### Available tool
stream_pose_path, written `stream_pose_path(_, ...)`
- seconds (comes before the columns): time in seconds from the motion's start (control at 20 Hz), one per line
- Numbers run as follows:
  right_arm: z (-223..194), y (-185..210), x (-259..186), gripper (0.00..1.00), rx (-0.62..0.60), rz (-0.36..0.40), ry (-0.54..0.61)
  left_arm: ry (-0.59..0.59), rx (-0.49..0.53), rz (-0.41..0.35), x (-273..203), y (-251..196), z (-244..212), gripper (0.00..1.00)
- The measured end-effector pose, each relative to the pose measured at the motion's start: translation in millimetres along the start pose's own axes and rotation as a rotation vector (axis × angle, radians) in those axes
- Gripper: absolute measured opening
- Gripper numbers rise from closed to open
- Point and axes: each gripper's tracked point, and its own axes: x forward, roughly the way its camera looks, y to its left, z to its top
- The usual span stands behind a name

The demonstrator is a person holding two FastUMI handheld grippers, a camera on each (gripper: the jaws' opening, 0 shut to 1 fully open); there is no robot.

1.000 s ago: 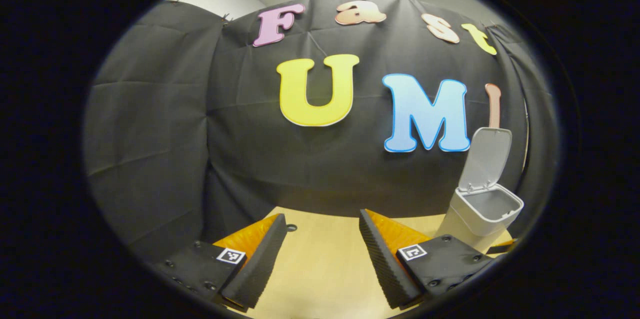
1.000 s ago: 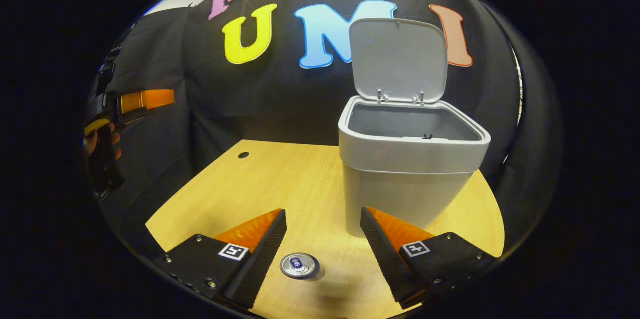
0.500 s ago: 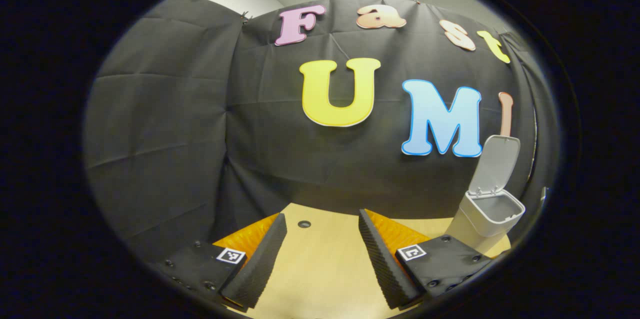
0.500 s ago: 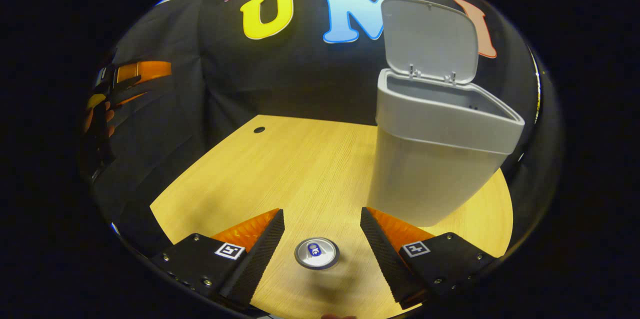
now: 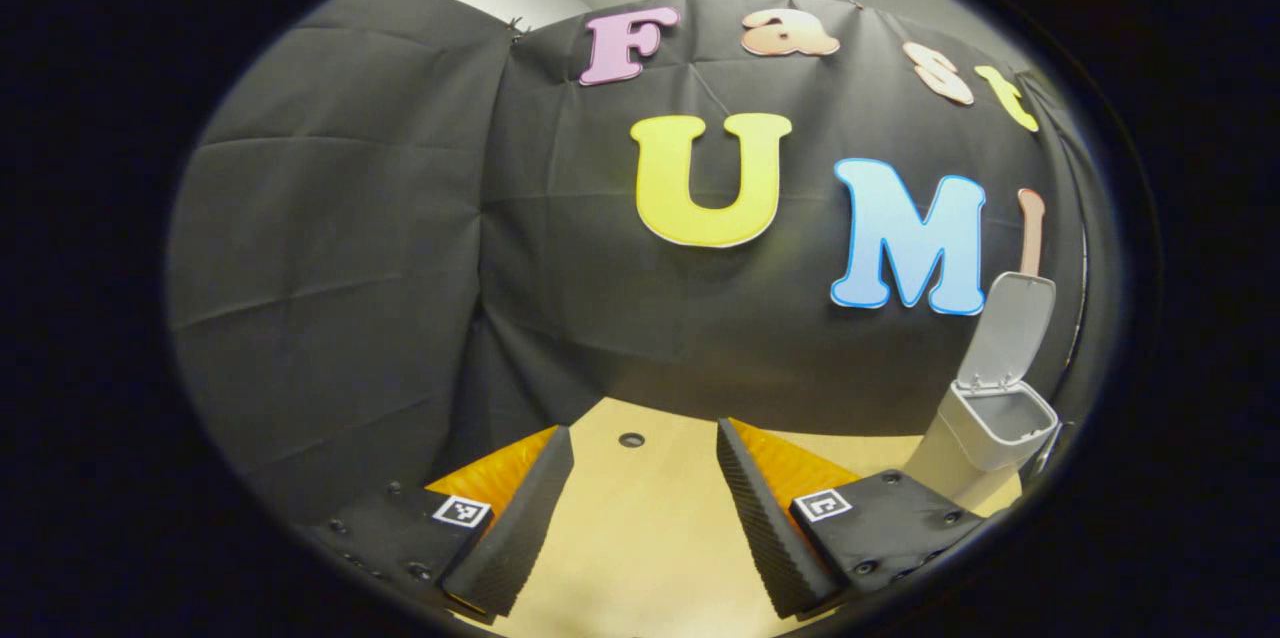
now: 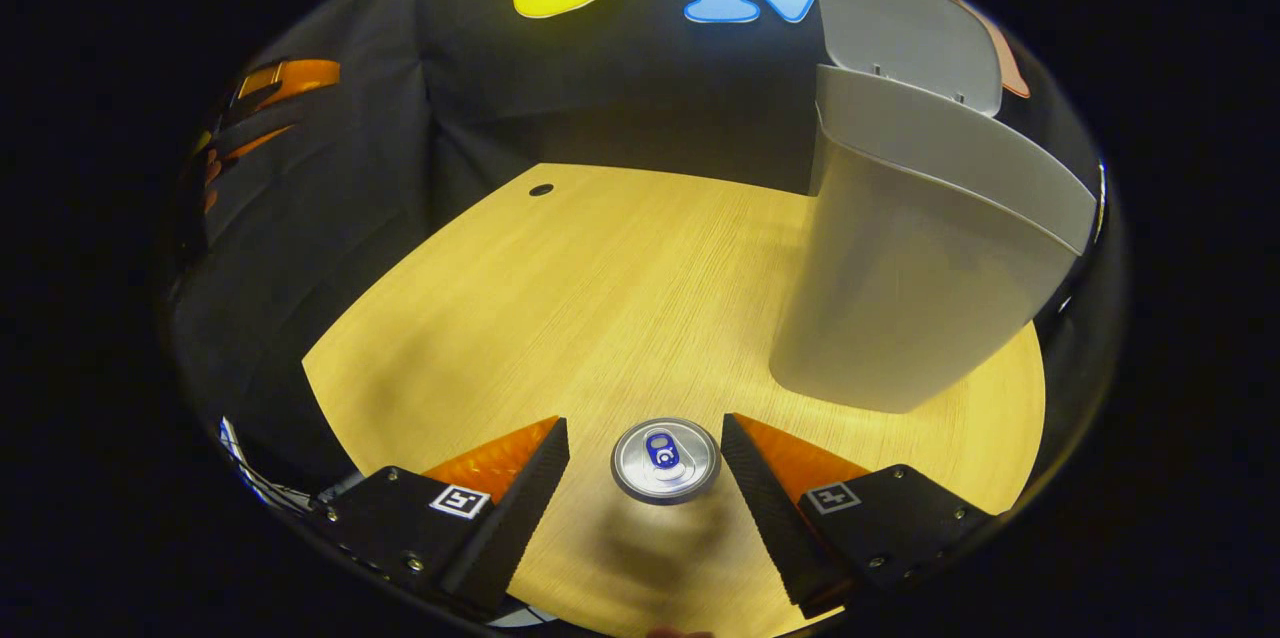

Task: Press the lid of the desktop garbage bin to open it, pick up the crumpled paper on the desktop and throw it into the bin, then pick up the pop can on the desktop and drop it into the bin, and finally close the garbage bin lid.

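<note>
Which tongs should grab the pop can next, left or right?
Right. The right tongs are open with the upright silver aluminium pop can between their fingers on the light wooden desktop. The left tongs are open over bare desktop, with the grey plastic bin far off.

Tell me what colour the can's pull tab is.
Blue, on a silver top: the can stands upright between the right gripper fingers, clearest in the right gripper view.
</note>
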Motion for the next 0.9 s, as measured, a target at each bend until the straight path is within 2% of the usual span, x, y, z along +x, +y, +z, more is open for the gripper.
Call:
stream_pose_path(0.45,-21,-4,13,0.98,-0.003,-0.036,0.075,0.004,-0.004,0.011,0,5,-1,0.96)
stream_pose_path(0.5,-22,-6,16,0.96,-0.003,-0.039,0.081,0.004,-0.003,0.01,0,5,-1,0.94)
stream_pose_path(0.55,-19,-8,18,0.87,-0.001,-0.038,0.078,0.005,-0.002,0.009,1,5,-2,0.94)
stream_pose_path(0.6,-19,-9,18,0.84,0.0,-0.038,0.082,0.005,-0.001,0.009,2,5,-2,0.94)
stream_pose_path(0.9,-17,-7,15,0.83,0.004,-0.042,0.079,0.007,0.001,-0.004,4,0,-1,0.94)
